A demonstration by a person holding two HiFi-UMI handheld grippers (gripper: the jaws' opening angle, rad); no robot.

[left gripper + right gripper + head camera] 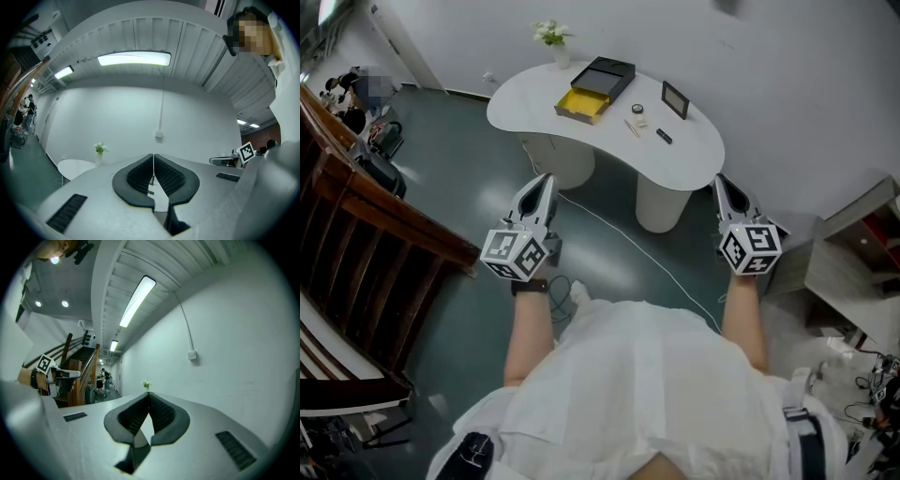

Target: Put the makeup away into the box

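A black box [595, 89] with a yellow tray pulled out stands on the white curved table [694, 155] across the room. Beside it lie a small round compact [637, 110], a thin pencil [632, 127] and a black tube [664, 136]. My left gripper [547, 178] and right gripper [719, 180] are held out level, well short of the table, over the dark floor. In the left gripper view, the left gripper [153, 155] has its jaws meeting with nothing between them. The right gripper [149, 393] is shut and empty too.
A small dark frame [675, 98] stands at the table's right side and a vase of white flowers [555, 42] at its back. A white cable [619, 239] runs over the floor. A wooden stair rail [384, 216] runs along the left, with shelves and clutter [862, 272] at the right.
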